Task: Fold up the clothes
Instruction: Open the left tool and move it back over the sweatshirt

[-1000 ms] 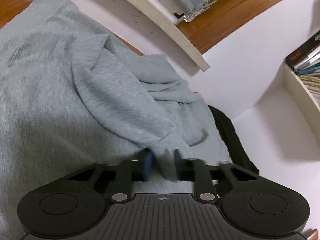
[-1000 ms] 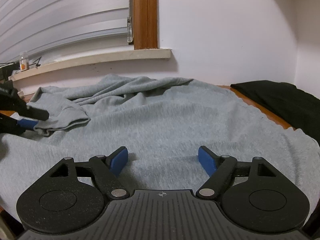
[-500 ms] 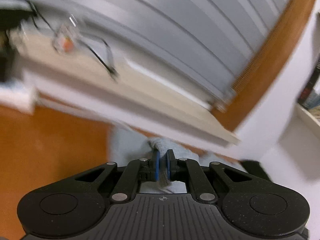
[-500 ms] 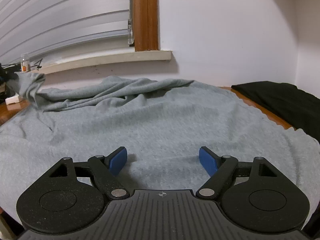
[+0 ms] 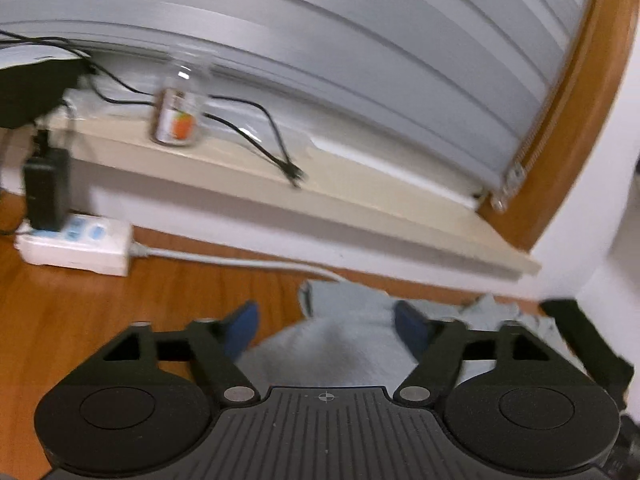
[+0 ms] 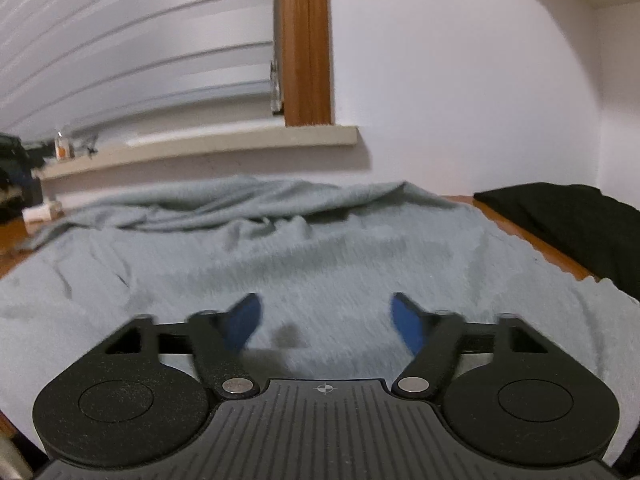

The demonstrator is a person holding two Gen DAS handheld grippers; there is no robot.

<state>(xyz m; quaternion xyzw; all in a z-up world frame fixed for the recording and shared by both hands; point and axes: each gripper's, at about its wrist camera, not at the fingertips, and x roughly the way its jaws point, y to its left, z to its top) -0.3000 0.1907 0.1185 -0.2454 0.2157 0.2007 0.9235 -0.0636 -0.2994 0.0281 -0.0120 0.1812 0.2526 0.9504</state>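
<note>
A grey knit garment lies spread over the wooden table, rumpled along its far edge near the wall. My right gripper hovers low over its near part, open, with nothing between the blue pads. In the left wrist view a corner of the same grey garment lies on the wood between and below the spread fingers. My left gripper is open above it and holds nothing. The left wrist view is blurred by motion.
A white power strip with a black adapter sits on the wooden table at the left. A small jar and a black cable rest on the window sill. A black cloth lies at the right.
My left gripper, shut on a fold of the grey garment half a second ago, has opened and the cloth has dropped to the table. The right gripper stayed open and shifted slightly.
</note>
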